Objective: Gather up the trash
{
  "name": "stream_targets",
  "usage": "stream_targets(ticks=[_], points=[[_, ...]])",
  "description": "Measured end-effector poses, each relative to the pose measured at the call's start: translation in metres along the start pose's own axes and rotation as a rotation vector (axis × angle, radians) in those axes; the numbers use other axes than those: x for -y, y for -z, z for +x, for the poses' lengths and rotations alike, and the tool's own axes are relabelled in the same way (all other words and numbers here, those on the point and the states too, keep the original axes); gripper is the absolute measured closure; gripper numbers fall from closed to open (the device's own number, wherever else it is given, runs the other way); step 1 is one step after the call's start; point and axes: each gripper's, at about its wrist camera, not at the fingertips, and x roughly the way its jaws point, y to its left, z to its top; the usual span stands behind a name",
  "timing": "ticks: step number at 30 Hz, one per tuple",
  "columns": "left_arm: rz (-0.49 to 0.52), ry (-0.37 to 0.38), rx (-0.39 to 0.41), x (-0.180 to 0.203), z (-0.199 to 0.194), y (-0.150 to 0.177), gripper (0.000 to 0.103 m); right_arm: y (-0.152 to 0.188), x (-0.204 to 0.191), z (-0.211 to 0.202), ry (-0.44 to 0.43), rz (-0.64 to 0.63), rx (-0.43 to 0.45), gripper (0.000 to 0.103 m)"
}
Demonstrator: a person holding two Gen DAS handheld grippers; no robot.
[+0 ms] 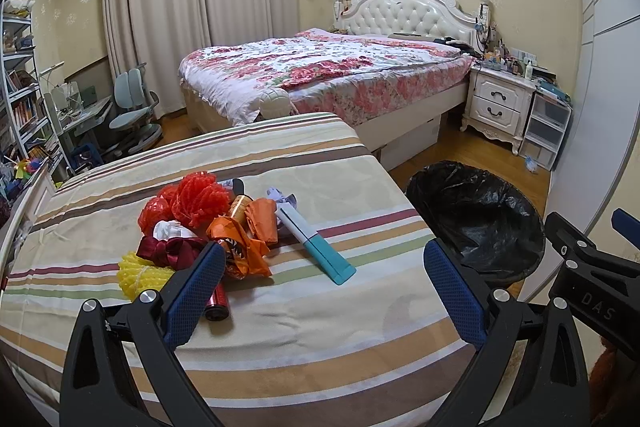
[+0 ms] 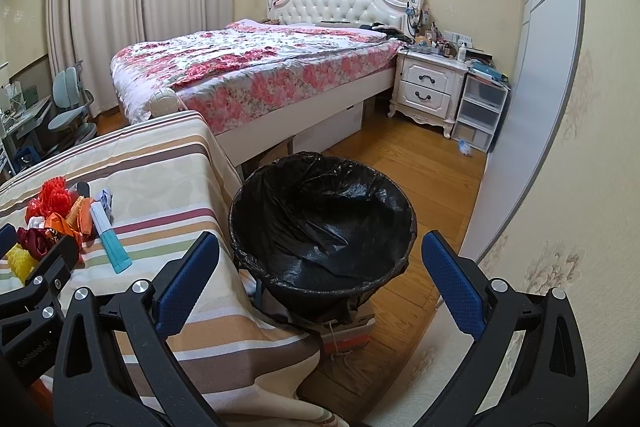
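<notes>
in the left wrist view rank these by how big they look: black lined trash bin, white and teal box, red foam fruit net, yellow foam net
1. black lined trash bin, clearly largest
2. white and teal box and red foam fruit net: look about alike, the box longer, the net bulkier, so unranked
3. yellow foam net, smallest, though partly hidden behind the left tongs

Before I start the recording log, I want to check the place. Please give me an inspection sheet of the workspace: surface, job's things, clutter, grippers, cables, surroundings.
Surface: striped tablecloth covers the table.
Job's things: trash pile on the cloth, with red foam net, orange wrappers, yellow foam net, white-and-teal box lying beside it; black-lined trash bin stands on the floor next to the table, nothing seen inside.
Clutter: crowded nightstand.
Grippers: left gripper open, holding nothing; right gripper open, above the bin.
Cables: nothing seen.
Surroundings: bed with floral cover, curtains, desk chair, bookshelf.
</notes>
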Motion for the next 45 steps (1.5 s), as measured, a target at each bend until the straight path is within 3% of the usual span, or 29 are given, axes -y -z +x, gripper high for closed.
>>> stream_targets(ticks=[9,14,26,36,45], points=[[-0.002,-0.015,0.004,-0.006,-0.001,0.004,0.006,0.007,-0.005,0.003,-0.005,-0.008,-0.008,0.004],[-0.016,-0.045,0.004,-0.028,-0.003,0.003,0.006,0.003,-0.019,0.003,-0.027,-0.017,-0.018,0.004],[-0.067,-0.147,-0.071,-0.100,0.001,0.022,0.006,0.009,-0.078,0.017,-0.155,-0.072,-0.102,0.004],[-0.137,-0.195,-0.153,-0.141,0.017,0.039,0.006,0.014,-0.113,0.023,-0.187,-0.140,-0.135,0.004],[-0.161,-0.236,-0.212,-0.164,0.027,0.052,0.006,0.019,-0.120,0.027,-0.197,-0.155,-0.160,0.004]])
